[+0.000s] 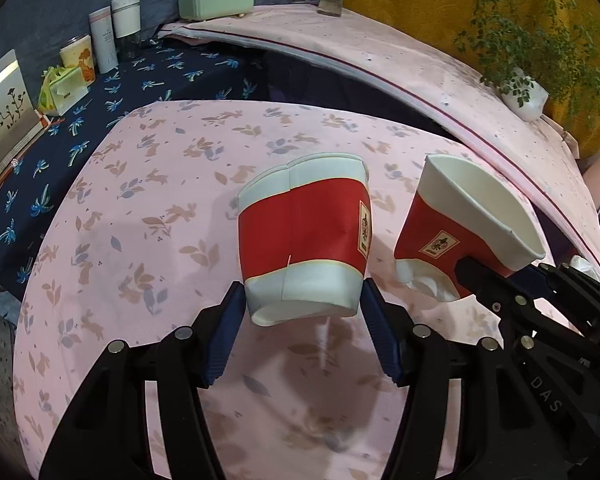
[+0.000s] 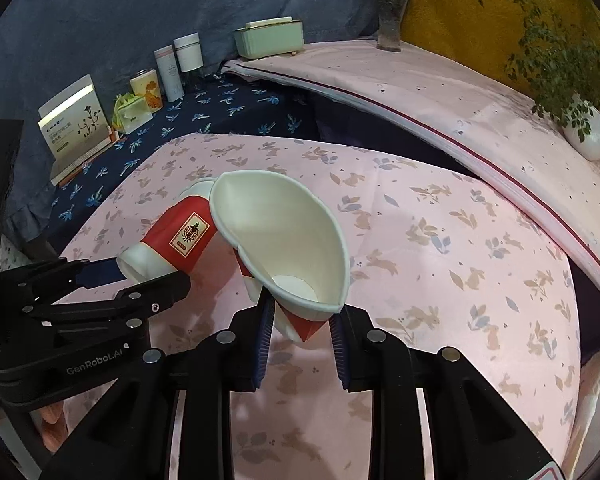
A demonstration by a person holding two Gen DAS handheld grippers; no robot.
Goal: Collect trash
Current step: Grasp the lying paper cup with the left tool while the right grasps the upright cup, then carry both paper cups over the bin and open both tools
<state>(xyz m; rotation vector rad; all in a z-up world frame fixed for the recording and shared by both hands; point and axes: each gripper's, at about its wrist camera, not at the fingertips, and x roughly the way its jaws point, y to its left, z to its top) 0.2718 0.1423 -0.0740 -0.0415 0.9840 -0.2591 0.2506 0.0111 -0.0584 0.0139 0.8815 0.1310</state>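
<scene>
**2 cups held, both fragile**

Left claw (image 1: 303, 312) pinches 1 red paper cup (image 1: 304, 236) by its base above the pink surface (image 1: 140, 208); right claw (image 2: 300, 330) squeezes the crushed cup (image 2: 284, 240). Either could slip or collide, since they hang close together.

At your eleven o'clock, a mint-green box (image 2: 269, 39) sits beside two white canisters (image 2: 179, 65) and a printed card (image 2: 77, 120). At one o'clock stand a flower vase (image 2: 391, 26) and a potted plant (image 2: 586, 130), beyond the pink rabbit-print cloth (image 2: 440, 248).
</scene>
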